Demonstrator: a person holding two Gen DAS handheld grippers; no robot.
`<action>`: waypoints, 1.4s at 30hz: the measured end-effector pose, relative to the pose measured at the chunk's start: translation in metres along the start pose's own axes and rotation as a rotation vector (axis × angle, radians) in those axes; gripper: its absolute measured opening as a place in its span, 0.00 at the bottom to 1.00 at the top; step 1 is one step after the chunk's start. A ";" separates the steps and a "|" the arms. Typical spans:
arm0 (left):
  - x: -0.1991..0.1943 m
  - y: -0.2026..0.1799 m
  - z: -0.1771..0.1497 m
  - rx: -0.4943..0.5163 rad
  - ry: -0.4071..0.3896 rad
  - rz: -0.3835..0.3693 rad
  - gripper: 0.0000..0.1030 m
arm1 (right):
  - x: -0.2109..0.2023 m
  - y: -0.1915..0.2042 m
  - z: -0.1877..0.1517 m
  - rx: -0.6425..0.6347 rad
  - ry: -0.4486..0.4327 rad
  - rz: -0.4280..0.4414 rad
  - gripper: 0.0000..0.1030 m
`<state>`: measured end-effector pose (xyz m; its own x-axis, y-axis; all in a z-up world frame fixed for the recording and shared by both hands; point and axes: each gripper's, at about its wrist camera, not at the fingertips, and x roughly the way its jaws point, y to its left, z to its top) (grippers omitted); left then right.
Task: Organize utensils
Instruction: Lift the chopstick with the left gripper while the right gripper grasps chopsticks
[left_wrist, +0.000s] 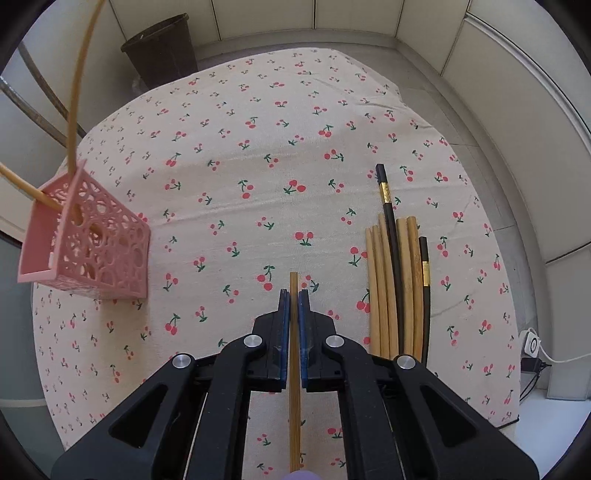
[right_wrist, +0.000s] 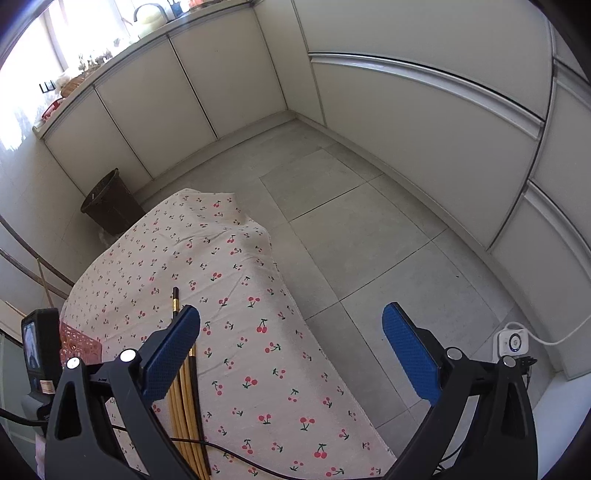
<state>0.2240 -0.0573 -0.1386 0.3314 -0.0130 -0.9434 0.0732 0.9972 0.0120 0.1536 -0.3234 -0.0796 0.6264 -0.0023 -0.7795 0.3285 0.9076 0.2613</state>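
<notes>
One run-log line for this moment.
left gripper: shut on bamboo chopstick | right gripper: open, empty | pink holder: two chopsticks inside | chopstick pile: on tablecloth

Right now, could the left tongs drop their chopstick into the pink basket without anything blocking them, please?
Probably yes. The left tongs are shut on a chopstick, and only bare cloth lies between them and the pink basket. Two chopsticks already lean in it, but most of its mouth looks free.
</notes>
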 end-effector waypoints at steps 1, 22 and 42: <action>-0.006 0.006 -0.001 -0.002 -0.011 -0.009 0.04 | 0.003 0.003 0.001 -0.002 0.003 0.010 0.93; -0.077 0.069 -0.034 0.002 -0.107 -0.107 0.04 | 0.128 0.100 -0.030 -0.035 0.405 0.145 0.16; -0.071 0.110 -0.039 -0.061 -0.083 -0.112 0.04 | 0.155 0.119 -0.032 -0.029 0.440 0.170 0.07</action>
<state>0.1721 0.0561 -0.0828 0.4009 -0.1276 -0.9072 0.0578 0.9918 -0.1139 0.2673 -0.2028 -0.1876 0.3081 0.3197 -0.8960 0.2232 0.8912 0.3948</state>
